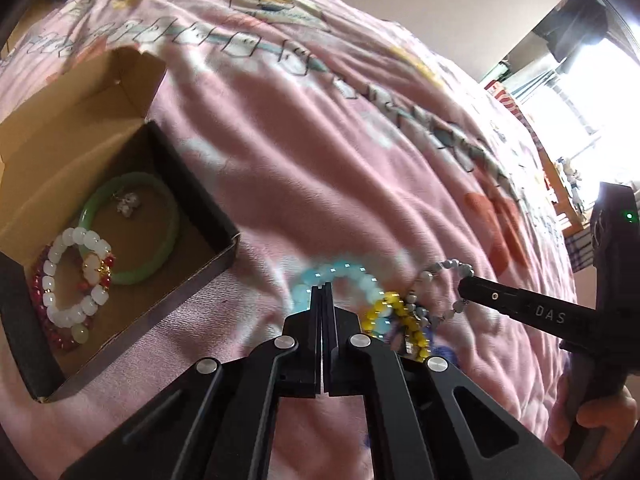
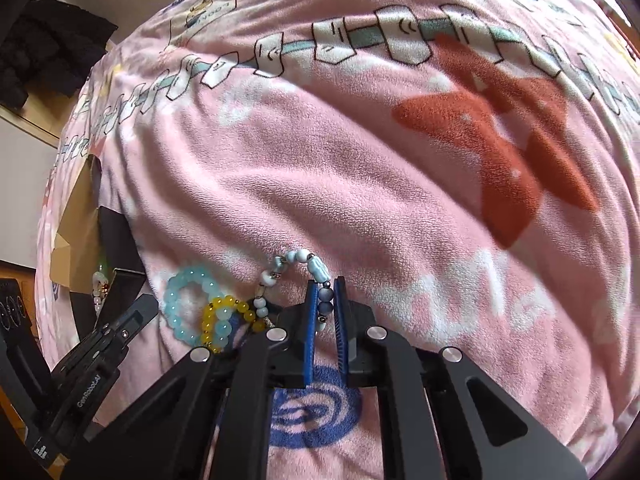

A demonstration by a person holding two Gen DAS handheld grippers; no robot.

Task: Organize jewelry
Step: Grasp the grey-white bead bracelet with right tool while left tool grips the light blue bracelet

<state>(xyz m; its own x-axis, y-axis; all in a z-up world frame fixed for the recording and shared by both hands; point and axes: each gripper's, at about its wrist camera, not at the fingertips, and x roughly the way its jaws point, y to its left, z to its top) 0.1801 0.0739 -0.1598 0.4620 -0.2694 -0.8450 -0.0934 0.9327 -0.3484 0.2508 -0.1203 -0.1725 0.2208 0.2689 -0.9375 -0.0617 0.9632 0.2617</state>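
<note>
Jewelry lies in two places on a pink blanket (image 2: 360, 200): three bracelets loose on the fabric and more in an open box (image 1: 224, 256). The right gripper (image 2: 325, 300) has its blue-padded fingers (image 2: 310, 320) slightly apart, with the grey-blue beads of the grey bracelet (image 2: 296, 258) between them; whether the pads press the beads cannot be told from the right wrist view. In the left wrist view the same gripper's tip (image 1: 466, 290) meets that bracelet (image 1: 448, 268) at its far side. The left gripper (image 1: 322, 292) has its fingers almost together, only a thin slit between them, and nothing is seen held; its tips sit in front of the aqua bracelet (image 1: 344, 272), and contact cannot be confirmed. The aqua bracelet (image 2: 180, 292) overlaps the yellow bracelet (image 2: 224, 308), which touches the grey one. The box, cardboard with dark outer walls and a raised lid flap (image 1: 80, 100), holds a green bangle (image 1: 160, 264), a small silver piece (image 1: 127, 202) inside the bangle's ring, a white bracelet (image 1: 64, 276) lying over the bangle's edge, and a red bracelet (image 1: 40, 300) partly under the white one. The lower part of the yellow bracelet (image 1: 400, 320) is hidden behind the left gripper's frame. In the right wrist view the box (image 2: 116, 240) is mostly cut off at the left edge.
</note>
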